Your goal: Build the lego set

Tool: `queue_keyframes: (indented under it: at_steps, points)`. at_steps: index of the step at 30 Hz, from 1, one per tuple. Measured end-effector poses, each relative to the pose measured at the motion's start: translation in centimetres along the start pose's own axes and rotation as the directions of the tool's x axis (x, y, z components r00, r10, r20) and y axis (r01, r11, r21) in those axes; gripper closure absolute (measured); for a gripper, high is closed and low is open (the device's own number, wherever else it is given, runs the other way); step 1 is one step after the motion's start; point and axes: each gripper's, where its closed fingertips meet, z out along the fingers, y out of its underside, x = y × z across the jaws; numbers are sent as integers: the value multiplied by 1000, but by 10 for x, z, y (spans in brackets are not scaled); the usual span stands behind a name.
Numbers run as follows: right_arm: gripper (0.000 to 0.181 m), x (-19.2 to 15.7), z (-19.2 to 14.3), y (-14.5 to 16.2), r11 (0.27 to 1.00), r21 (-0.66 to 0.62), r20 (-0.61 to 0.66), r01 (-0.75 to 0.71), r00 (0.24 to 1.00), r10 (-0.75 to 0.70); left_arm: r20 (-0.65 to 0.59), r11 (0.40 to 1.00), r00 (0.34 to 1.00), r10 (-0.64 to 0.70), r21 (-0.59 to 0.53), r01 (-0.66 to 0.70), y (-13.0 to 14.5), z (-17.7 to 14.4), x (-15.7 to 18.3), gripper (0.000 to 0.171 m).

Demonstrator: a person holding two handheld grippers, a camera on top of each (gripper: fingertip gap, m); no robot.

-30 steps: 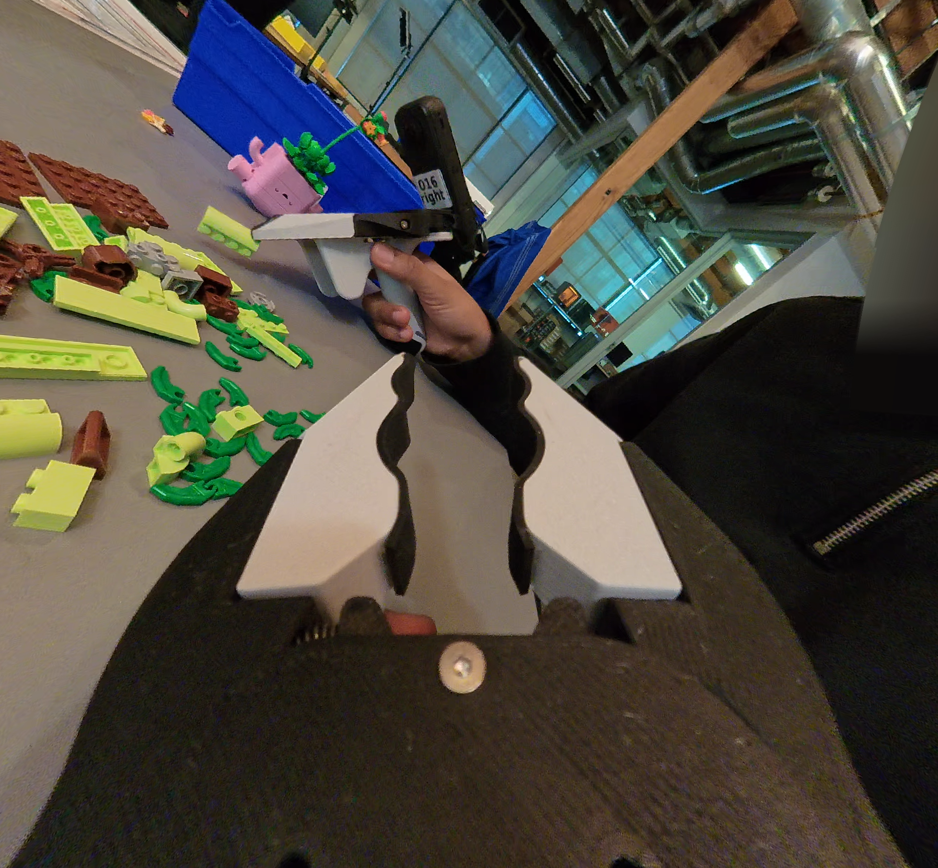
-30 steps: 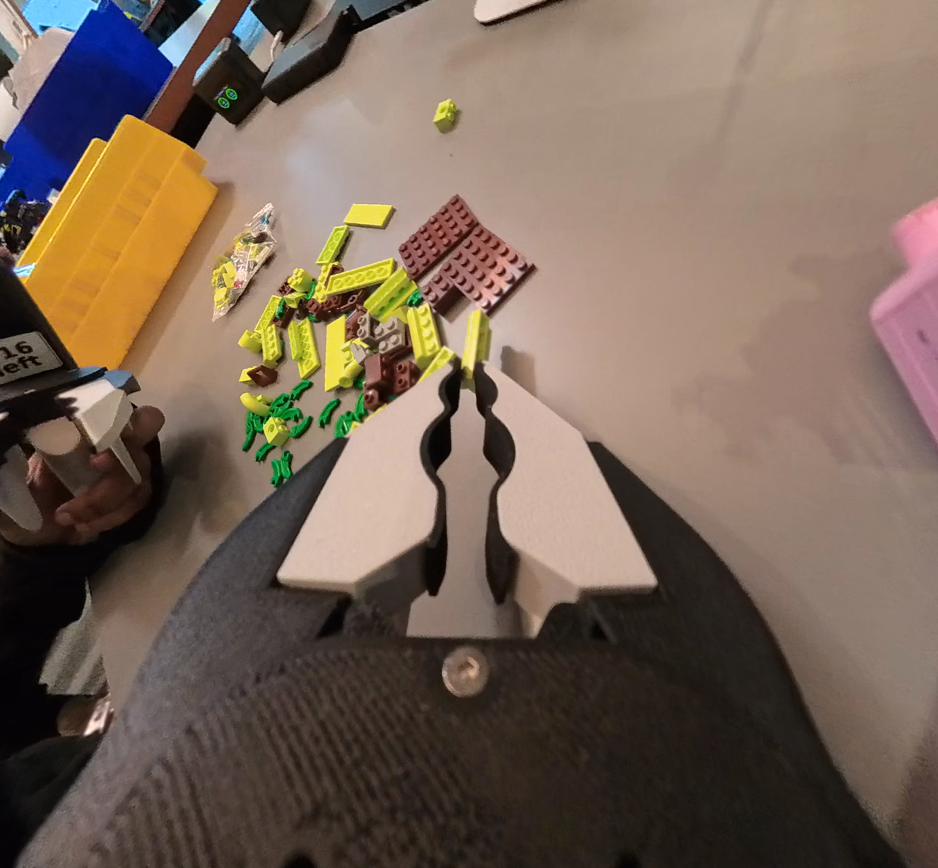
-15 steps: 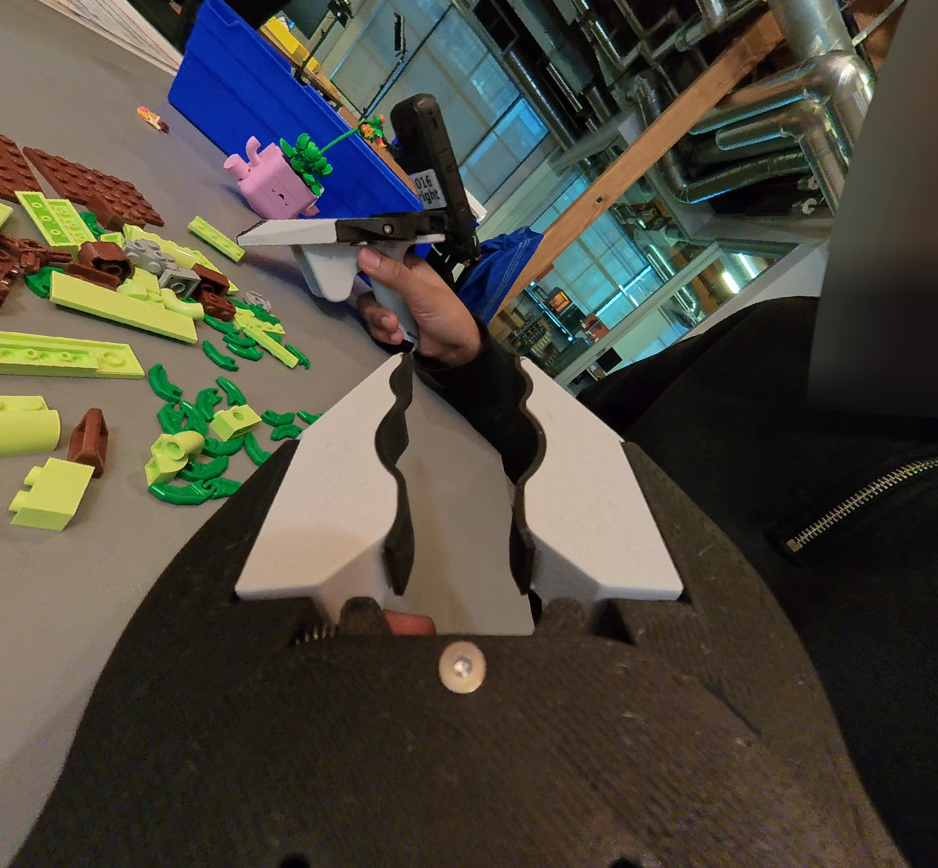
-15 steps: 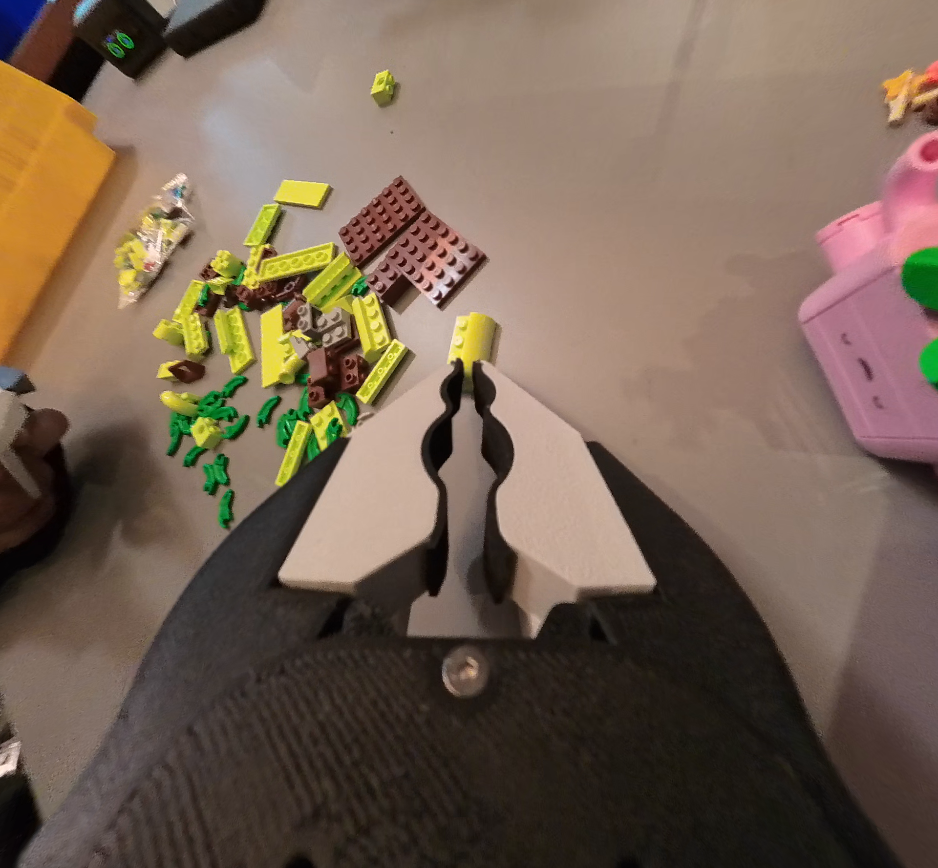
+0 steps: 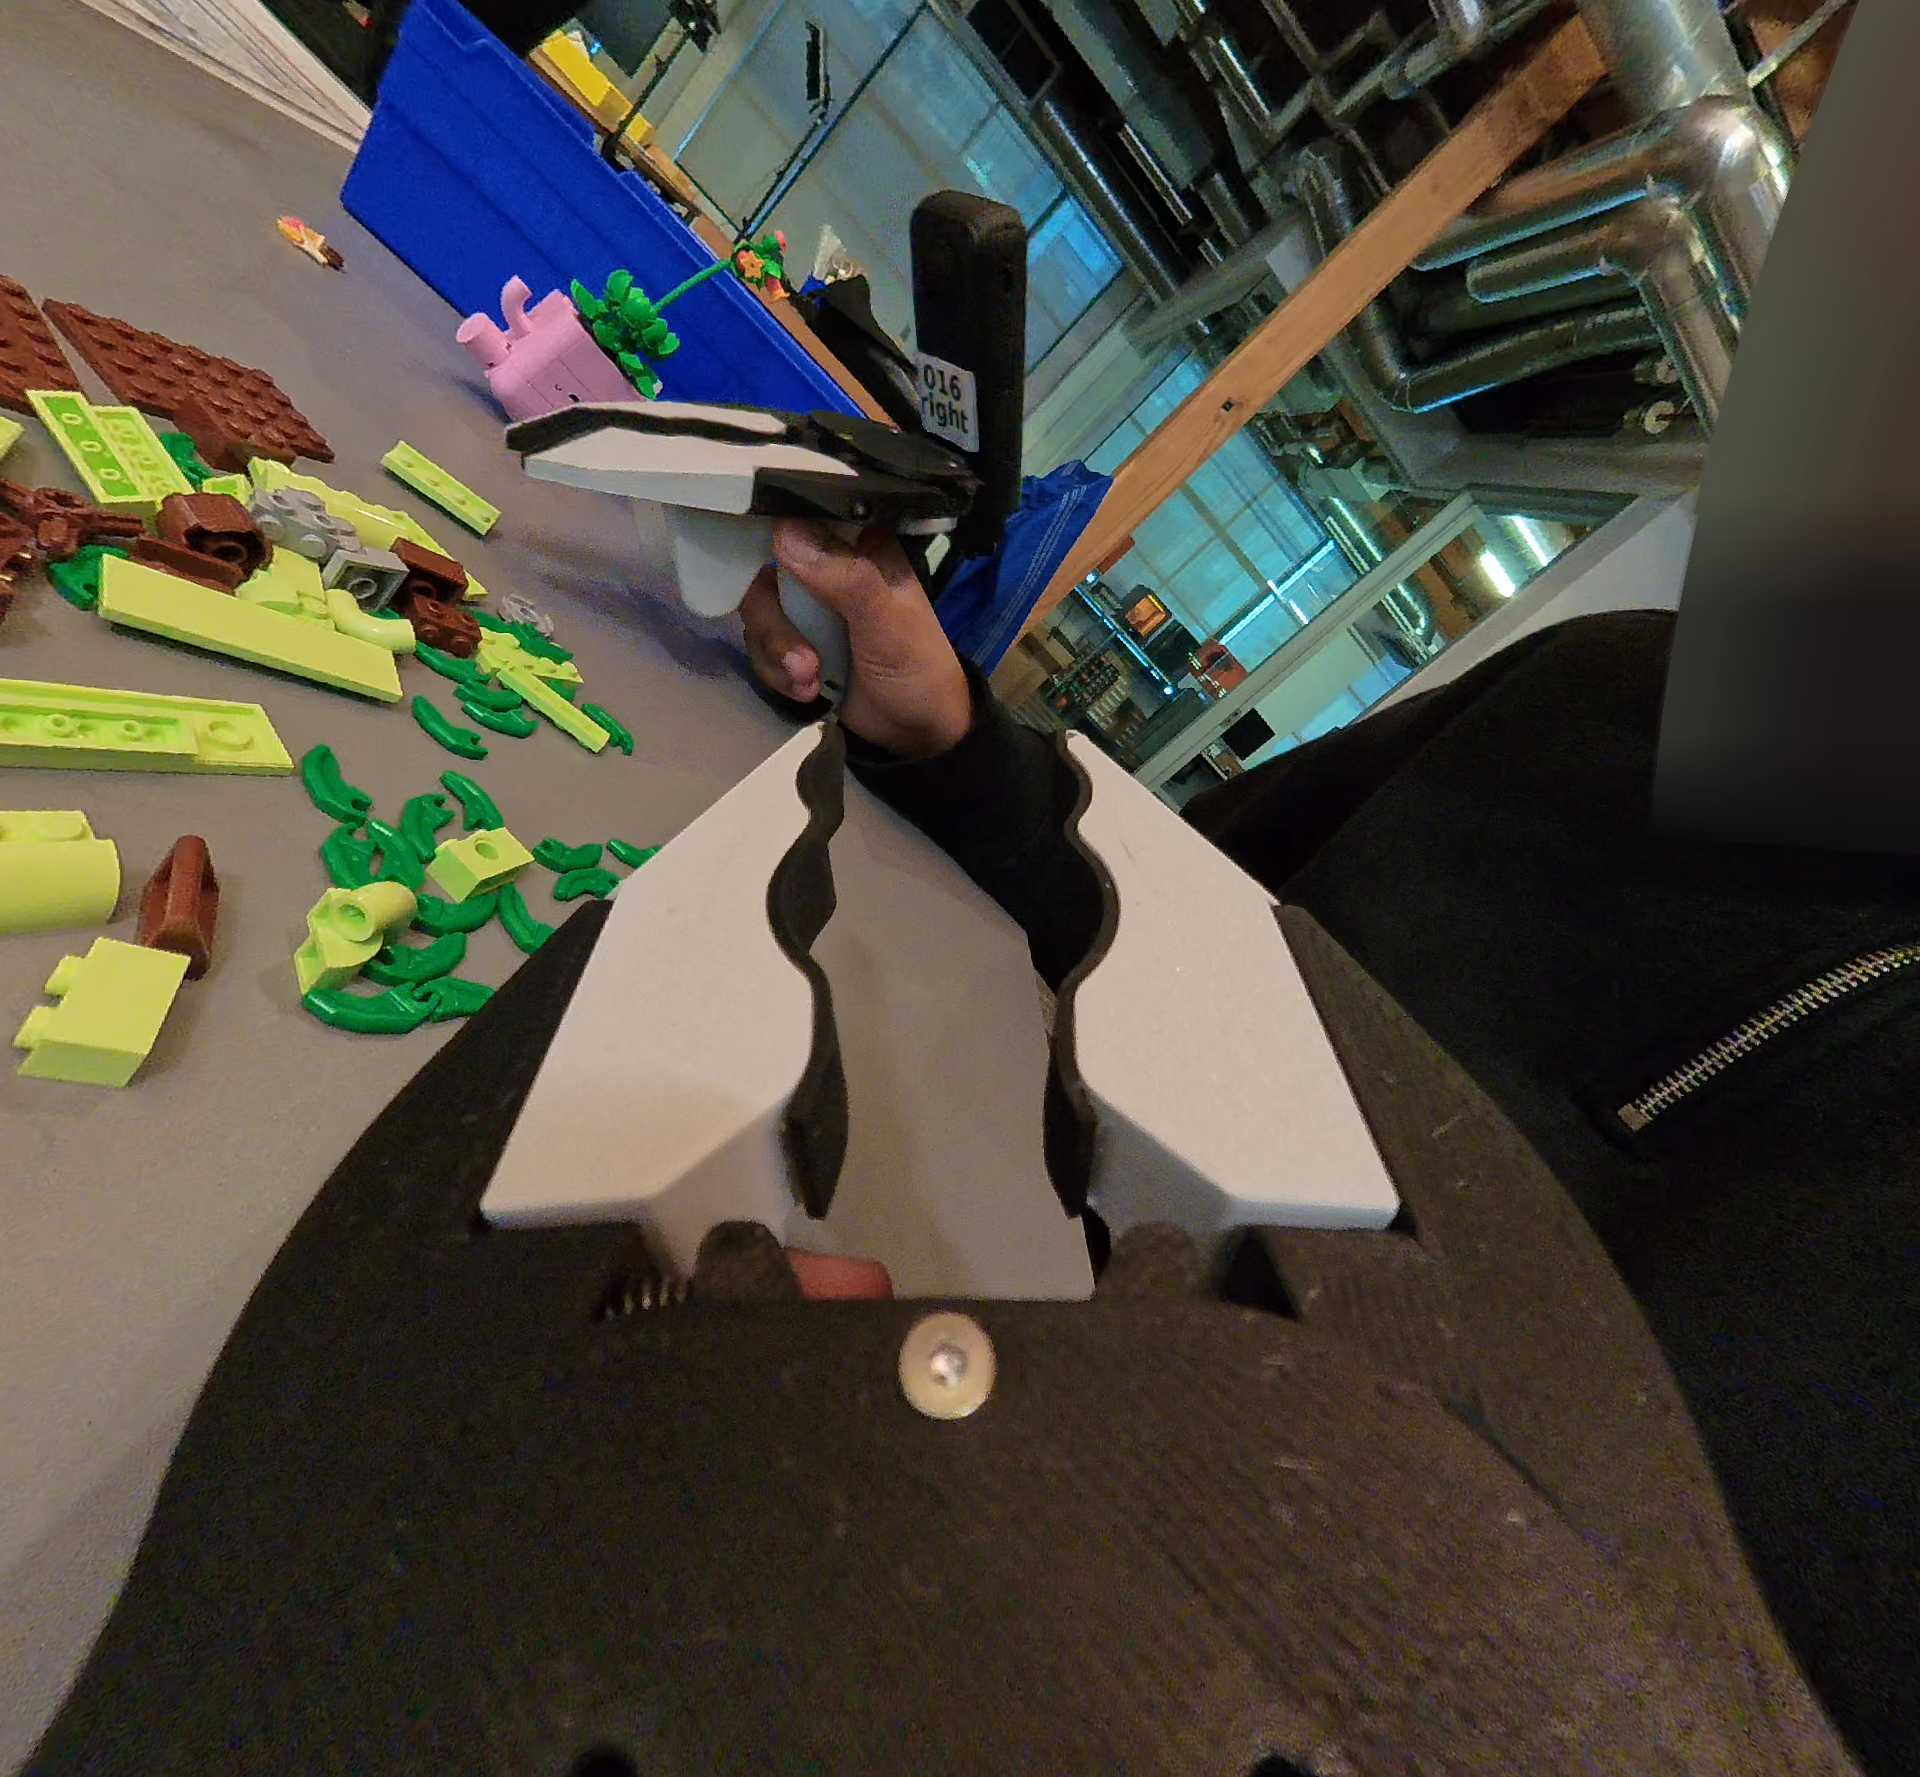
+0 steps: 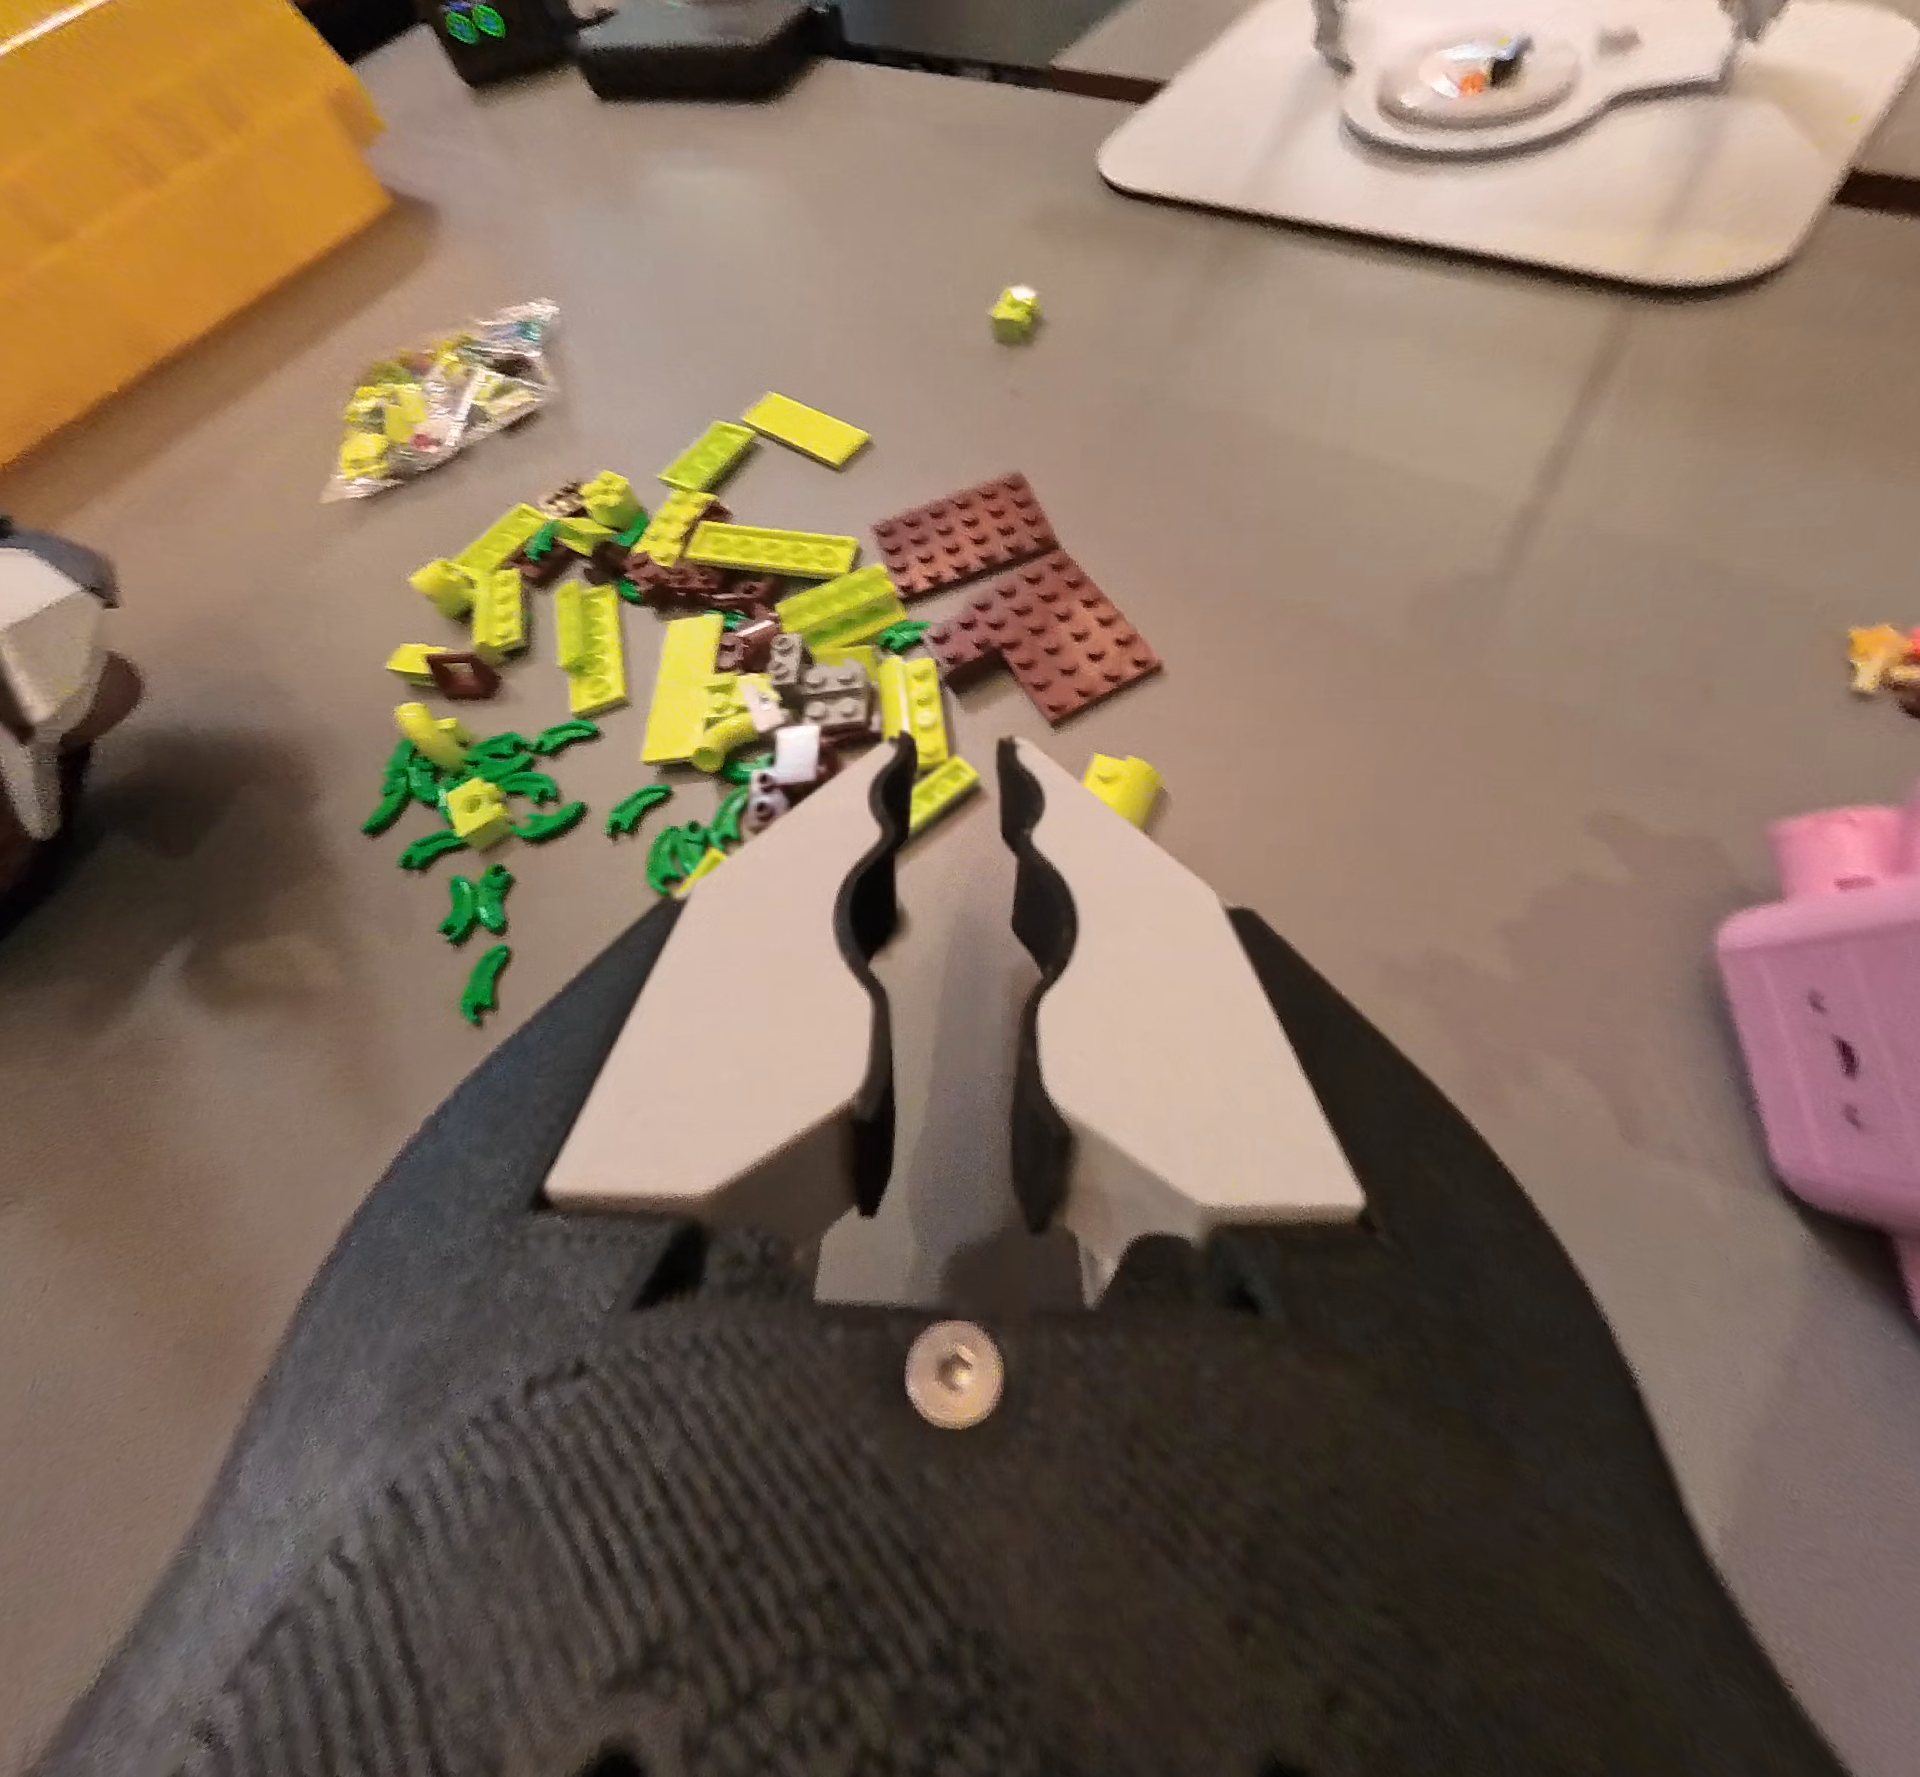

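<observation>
Right gripper releases the brick
The right gripper [image 6: 954, 759], earlier pinching the lime-green rounded lego brick [image 6: 1122, 785], now stands spread and empty; brick lies on the grey surface [image 6: 1403, 584]. Left gripper [image 5: 945, 751] stays spread.

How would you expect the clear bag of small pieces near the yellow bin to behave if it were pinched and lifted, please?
The bag looks like thin crinkled film, so it would probably sag and fold rather than hold its shape. The loose pieces inside would likely slide to the lowest corner. Its glossy surface may slip between the fingers, so a pinch on gathered film seems safer.
</observation>
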Motion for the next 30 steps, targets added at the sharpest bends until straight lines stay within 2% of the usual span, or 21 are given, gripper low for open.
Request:
queue_keyframes:
  at_steps: [9, 14, 19, 23, 26, 30]
  points:
    - [167, -31, 9, 2, 982, -18, 19, 189, 982, -189, 7, 1000, 1000, 10, -6, -10, 1, 1, 0, 135]
    - [162, -81, 22, -8, 970, 41, 134, 238, 961, -242, 14, 1000, 1000, 21, -6, -21, 1, 1, 0, 135]
    - [160, -120, 61, 8, 956, -93, 202, 278, 946, -255, 34, 998, 997, 69, 9, -69, -2, 0, 0, 138]
    - [159, -116, 80, 19, 932, -205, 146, 299, 951, -273, 38, 997, 996, 83, 6, -83, -2, 0, 1, 138]
    - [161, -111, 85, 19, 924, -227, 104, 307, 951, -291, 36, 997, 996, 82, 6, -83, -2, 0, 1, 138]
    - [167, -114, 85, 21, 931, -235, 132, 278, 958, -253, 35, 996, 996, 86, 1, -86, -2, 1, 1, 138]
